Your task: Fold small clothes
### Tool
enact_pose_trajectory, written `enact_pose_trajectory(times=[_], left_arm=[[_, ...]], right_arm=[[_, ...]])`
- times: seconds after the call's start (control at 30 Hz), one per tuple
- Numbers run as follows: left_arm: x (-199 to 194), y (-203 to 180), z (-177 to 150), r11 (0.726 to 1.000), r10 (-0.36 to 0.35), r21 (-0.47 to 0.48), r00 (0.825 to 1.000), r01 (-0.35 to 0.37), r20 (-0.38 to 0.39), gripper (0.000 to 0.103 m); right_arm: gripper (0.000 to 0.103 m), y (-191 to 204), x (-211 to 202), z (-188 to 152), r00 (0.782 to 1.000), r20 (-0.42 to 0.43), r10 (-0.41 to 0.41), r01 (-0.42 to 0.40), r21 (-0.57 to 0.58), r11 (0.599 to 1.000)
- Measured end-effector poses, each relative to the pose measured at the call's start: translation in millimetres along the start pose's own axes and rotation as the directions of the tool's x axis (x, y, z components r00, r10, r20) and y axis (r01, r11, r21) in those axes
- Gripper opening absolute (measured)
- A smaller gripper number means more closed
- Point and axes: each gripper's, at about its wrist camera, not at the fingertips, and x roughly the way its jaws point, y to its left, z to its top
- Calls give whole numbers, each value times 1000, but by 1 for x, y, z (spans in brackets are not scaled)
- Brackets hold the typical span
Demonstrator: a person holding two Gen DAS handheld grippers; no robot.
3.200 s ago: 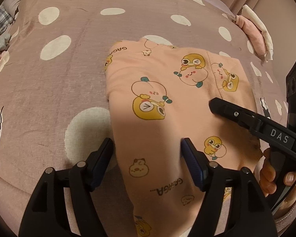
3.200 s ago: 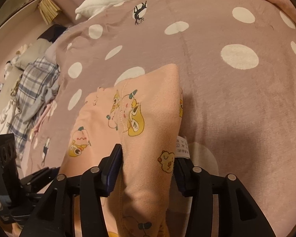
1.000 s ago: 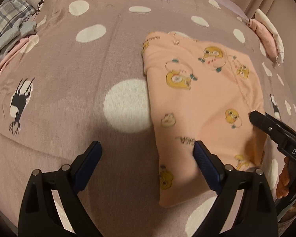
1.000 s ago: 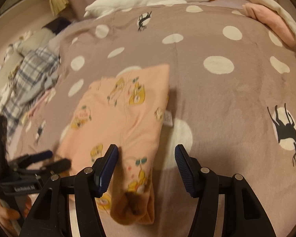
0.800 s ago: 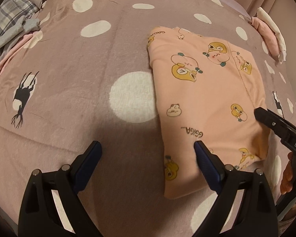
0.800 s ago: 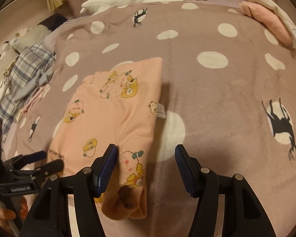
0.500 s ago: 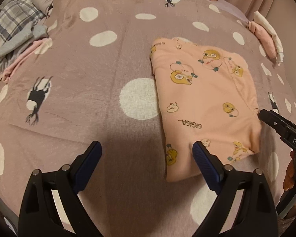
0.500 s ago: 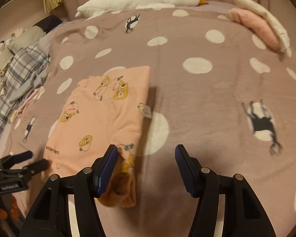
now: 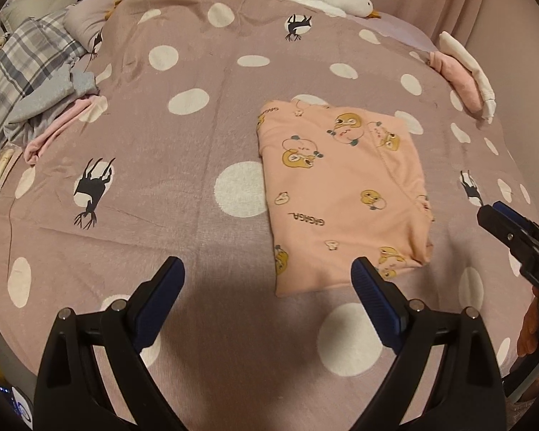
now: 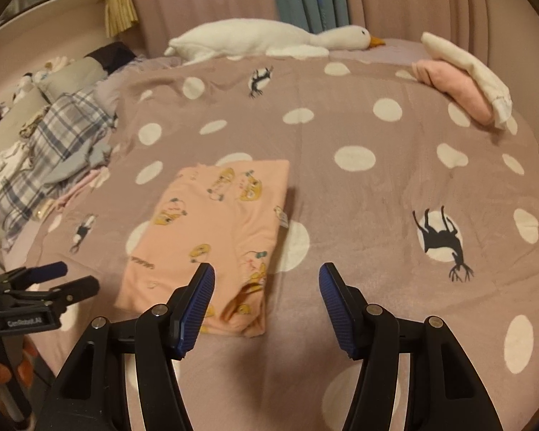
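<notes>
Left wrist: left claw (image 9: 267, 274) wide, empty; right claw (image 10: 266, 276) likewise.

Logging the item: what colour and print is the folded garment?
Peach garment with yellow cartoon ducks; clearest in left wrist view.

In front of me a mauve blanket (image 9: 197, 194) with white dots and black deer covers the bed. A white plush goose (image 10: 269, 37) lies along its far edge, a plaid shirt (image 9: 21, 68) is heaped at my left, and pink and cream folded clothes (image 10: 463, 79) sit far right.
</notes>
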Motion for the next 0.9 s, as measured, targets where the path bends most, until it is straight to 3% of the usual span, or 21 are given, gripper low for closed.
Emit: enact_pose_trajectory(times=[0.07,0.2,0.37,0.9], left_arm=[[-4,-1,-1,1000,-2,-5,1000,2,1,97],[-10,-4,-2,1000,17,-9,1000,-16,5,102],[-25,-5,-2,1000,1,-17,1000,-1,28,102],[-47,-15,-2,1000,13,-3,999,-13,30,102]], right_arm=[[76,4,-6,0,1000,9,1,-1,-9,1000],[83,12,-16,-3,1000,17,16,-16,-33,999],[102,23,-24,-5,999,21,48,-47,-69,996],[102,39,-56,1,995,96,18,-9,-91,996]])
